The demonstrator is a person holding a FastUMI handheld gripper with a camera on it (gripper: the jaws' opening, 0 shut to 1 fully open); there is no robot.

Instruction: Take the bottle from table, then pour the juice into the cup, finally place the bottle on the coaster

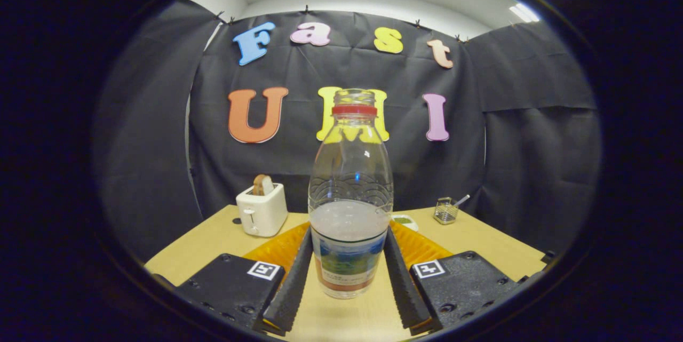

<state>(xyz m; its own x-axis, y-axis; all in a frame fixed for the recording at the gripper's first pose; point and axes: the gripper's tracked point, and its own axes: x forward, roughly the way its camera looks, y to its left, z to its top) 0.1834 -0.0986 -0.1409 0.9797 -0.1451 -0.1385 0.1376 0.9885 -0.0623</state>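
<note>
So the bottle [350, 192] was standing straight up on the wooden table [213, 240], long axis vertical, open mouth pointing up with a red ring around the neck and no cap on it. Clear plastic, with a pale cloudy juice filling roughly the lower part. It had a wrap label low down with blue, green and orange-red bands, but the print was way too small to make out, so no brand from me.

The gripper [349, 267] had its fingers [291, 283] spread either side of the bottle's lower body, running right alongside it. They looked like they were touching or nearly touching the label, but honestly I couldn't tell whether they were actually squeezing it.

Further back on the table, off to the left of the fingers, sat a white toaster [261, 209] with a slice of toast poking out. To the right, well apart, was a small wire basket [445, 211] with something stick-like in it. Just behind the bottle, a small white-and-green thing [404, 220] peeked out, mostly hidden.
</note>
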